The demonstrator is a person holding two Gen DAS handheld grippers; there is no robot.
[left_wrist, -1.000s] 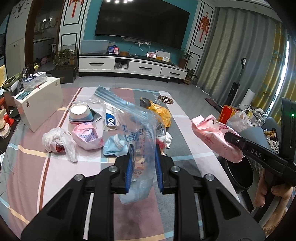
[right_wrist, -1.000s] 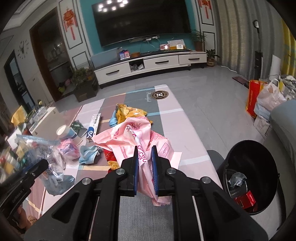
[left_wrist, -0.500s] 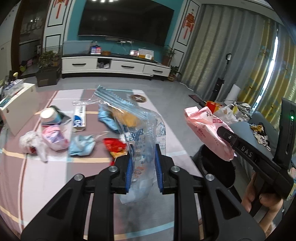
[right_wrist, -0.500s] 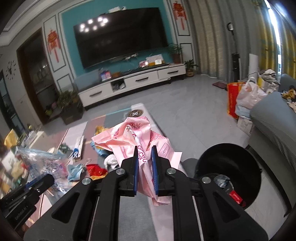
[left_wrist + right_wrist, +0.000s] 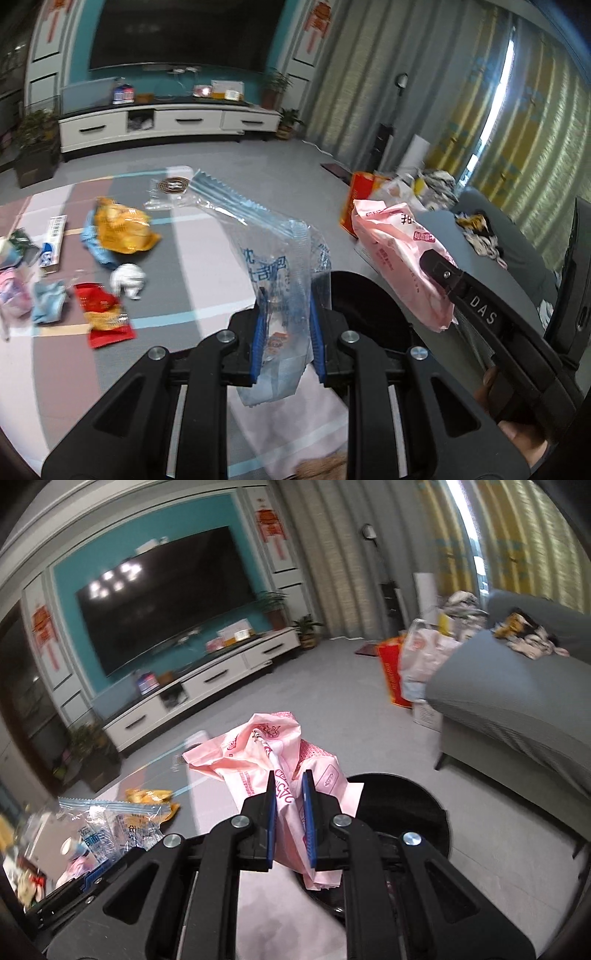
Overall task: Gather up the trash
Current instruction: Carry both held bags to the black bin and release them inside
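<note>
My left gripper (image 5: pixel 286 332) is shut on a clear plastic bag with blue print (image 5: pixel 275 266) and holds it up at the table's right edge, beside the black trash bin (image 5: pixel 365 314). My right gripper (image 5: pixel 290 819) is shut on a crumpled pink wrapper (image 5: pixel 273 753) and holds it over the near rim of the bin (image 5: pixel 413 812). The pink wrapper (image 5: pixel 399 251) and the right gripper also show in the left wrist view, above the bin. The clear bag (image 5: pixel 114 830) shows at the lower left of the right wrist view.
More trash lies on the patterned table (image 5: pixel 207 273): a yellow packet (image 5: pixel 122 230), a red packet (image 5: pixel 105 314), a white wad (image 5: pixel 127 278), a blue wrapper (image 5: pixel 48 301), a toothpaste box (image 5: pixel 51 240). A grey sofa (image 5: pixel 517 701) stands right of the bin.
Both grippers have swung right and forward with their loads, from over the table toward the bin. The bin now lies close under both loads.
</note>
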